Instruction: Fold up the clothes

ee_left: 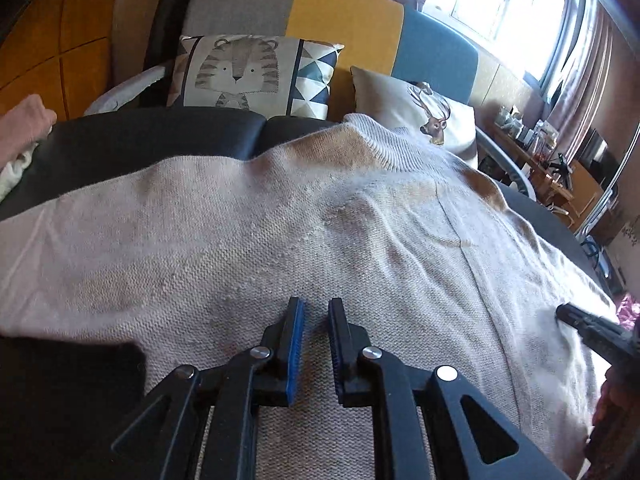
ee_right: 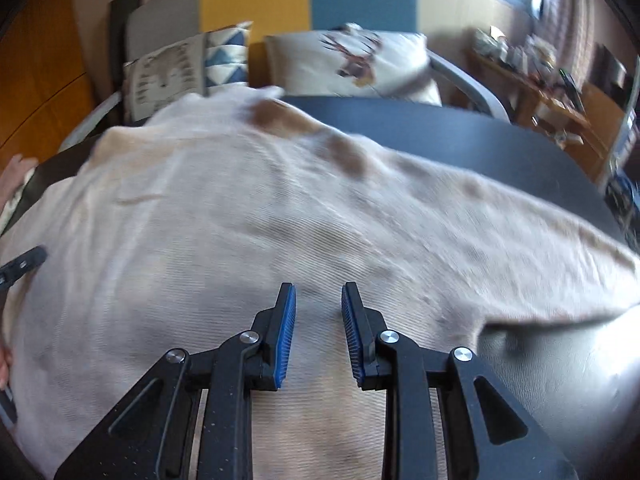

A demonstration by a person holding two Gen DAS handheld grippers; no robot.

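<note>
The left gripper (ee_left: 316,308) has its two black fingers with blue ribbed pads (ee_left: 295,344) standing a little apart, a narrow gap between them and nothing clamped; through the gap shows only the beige knitted sweater (ee_left: 280,232) beneath. The right gripper (ee_right: 319,292) also has its pads (ee_right: 285,334) apart, somewhat wider, with bare knit visible between them and no fold caught.

Under and ahead of both claws the sweater lies spread flat over a dark padded surface (ee_left: 140,136), its ribbed collar (ee_left: 384,140) at the far end from the left gripper. To that gripper's right, a straight seam runs away along the knit, and the right gripper's black tip shows at the picture's edge over the sweater.

Beyond the collar a cushion printed with a grey striped tiger (ee_left: 240,72) and a pale cushion with a deer head (ee_left: 420,108) lean against a backrest of grey, yellow and blue panels (ee_left: 344,12). Far left of the left gripper lies a pink cloth (ee_left: 24,120). Far right, a bright window (ee_left: 500,0) stands above a cluttered wooden desk (ee_left: 552,168).

The right wrist view is motion-blurred.
</note>
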